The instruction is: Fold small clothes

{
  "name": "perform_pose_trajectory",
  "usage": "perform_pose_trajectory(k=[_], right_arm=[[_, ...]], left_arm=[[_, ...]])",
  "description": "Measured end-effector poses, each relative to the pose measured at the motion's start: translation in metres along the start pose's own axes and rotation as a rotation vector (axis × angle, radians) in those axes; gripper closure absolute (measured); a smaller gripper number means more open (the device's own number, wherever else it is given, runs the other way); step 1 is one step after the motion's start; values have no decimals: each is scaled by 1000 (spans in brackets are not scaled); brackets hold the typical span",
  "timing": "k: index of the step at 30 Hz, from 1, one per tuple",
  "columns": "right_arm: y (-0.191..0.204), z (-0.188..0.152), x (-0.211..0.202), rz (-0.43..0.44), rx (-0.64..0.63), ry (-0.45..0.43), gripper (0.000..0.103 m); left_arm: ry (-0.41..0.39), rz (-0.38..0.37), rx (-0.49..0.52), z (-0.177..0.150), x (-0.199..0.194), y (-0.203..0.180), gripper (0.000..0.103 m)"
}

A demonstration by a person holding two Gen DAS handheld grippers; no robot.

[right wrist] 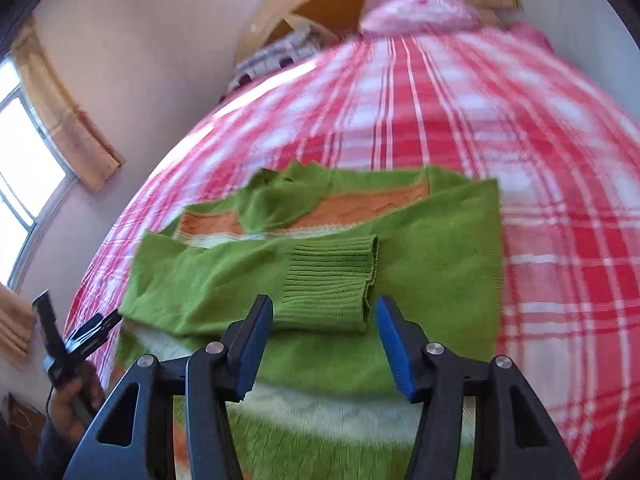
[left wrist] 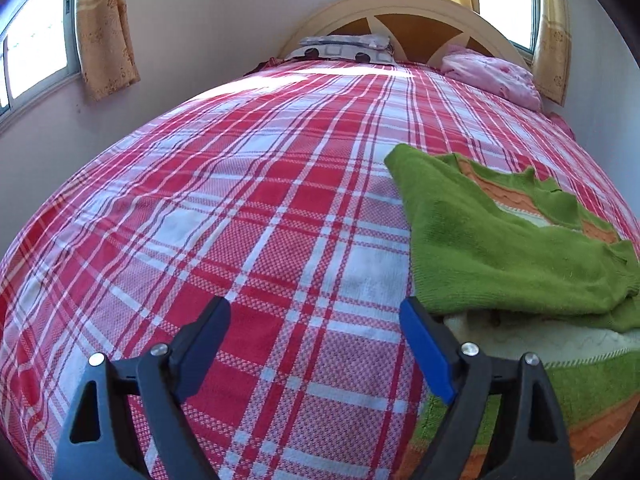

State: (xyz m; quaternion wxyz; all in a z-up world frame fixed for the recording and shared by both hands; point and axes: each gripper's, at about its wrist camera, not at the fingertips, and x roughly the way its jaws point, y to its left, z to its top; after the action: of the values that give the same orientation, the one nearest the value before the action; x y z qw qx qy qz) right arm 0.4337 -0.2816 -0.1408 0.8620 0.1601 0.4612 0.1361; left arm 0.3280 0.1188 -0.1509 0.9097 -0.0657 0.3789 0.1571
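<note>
Hovering wide open and empty over the bedspread (left wrist: 248,216): left gripper (left wrist: 316,336). Right gripper (right wrist: 324,332) half open, straddling the sweater (right wrist: 432,264) cuff (right wrist: 328,284), gripping nothing.

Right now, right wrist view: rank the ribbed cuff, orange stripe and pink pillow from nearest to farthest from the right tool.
1. Ribbed cuff: just ahead of the right tool, lying on the folded green sweater.
2. Orange stripe: farther up the sweater, middle of the view.
3. Pink pillow: at the headboard, top of the view.
</note>
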Motion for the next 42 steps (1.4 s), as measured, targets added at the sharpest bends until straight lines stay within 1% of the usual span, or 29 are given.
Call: perform_pose_trajectory(k=[1,2,4,5,7,9,13,15,17,19,20,21,22,23,25,26,27,29,30,31,33,34,35,36,38,40,42], right_arm=[[-3,0,6,-4,22,5,61],[-3,-1,11,-10,21,5,79],[2,-3,10,-11,-17,-10,96],[6,-5,5,-4,-39,-21,97],[12,-4,-4,-27,-91,-52,98],[18,-4,-21,-48,-144,-101,98],[15,-2,-46,-113,-187,-178,99],[8,-2,-47,-134,-171,-173,99],[-3,-3,-36,-140,-162,-113,98],[-10,-9,-27,-206,-181,-90,98],[-13,-10,-24,-216,-182,-77,97],[-16,-11,-22,-223,-175,-61,94],[-16,-11,-23,-246,-171,-63,85],[-17,-13,-28,-272,-167,-85,72],[-11,-11,-39,-266,-160,-127,63],[-1,-8,-45,-250,-174,-148,63],[9,-6,-47,-226,-196,-158,63],[30,-2,-43,-147,-246,-145,63],[41,-1,-36,-117,-276,-120,63],[48,-1,-28,-115,-299,-91,63],[53,-3,-9,-145,-321,-42,63],[52,-5,1,-175,-324,-21,63],[46,-9,12,-223,-323,9,63],[42,-15,17,-247,-319,22,63],[39,-26,10,-229,-330,-18,63],[35,-32,6,-226,-334,-22,63],[31,-34,3,-216,-320,-16,63]], left_arm=[[8,-3,-8,0,2,1,14],[16,-6,-11,-1,3,2,14],[25,-11,-9,-1,5,2,14],[28,-12,-7,-1,6,2,14],[34,-16,-2,-2,7,2,14],[40,-18,0,-2,8,2,14],[42,-20,0,-1,9,1,14],[42,-16,5,-1,9,0,14],[42,-8,14,-1,9,-1,14],[41,-3,26,1,7,-4,14],[36,-3,28,2,5,-4,14],[21,0,23,4,1,-4,14],[2,0,16,8,-4,-4,14],[-17,-7,14,13,-9,-5,14],[-69,-17,23,24,-20,-11,13],[-79,-24,32,29,-21,-15,10],[-82,-28,42,35,-20,-20,5],[-97,-11,71,44,-14,-32,4],[-97,5,92,47,-9,-39,4],[-87,18,113,49,-2,-45,4],[-48,31,147,48,12,-55,4],[-32,46,160,46,19,-57,4],[-17,62,168,42,25,-58,4],[4,70,172,37,30,-58,4],[27,58,153,32,33,-53,4],[29,49,128,31,32,-47,1],[39,39,127,29,34,-47,1]])
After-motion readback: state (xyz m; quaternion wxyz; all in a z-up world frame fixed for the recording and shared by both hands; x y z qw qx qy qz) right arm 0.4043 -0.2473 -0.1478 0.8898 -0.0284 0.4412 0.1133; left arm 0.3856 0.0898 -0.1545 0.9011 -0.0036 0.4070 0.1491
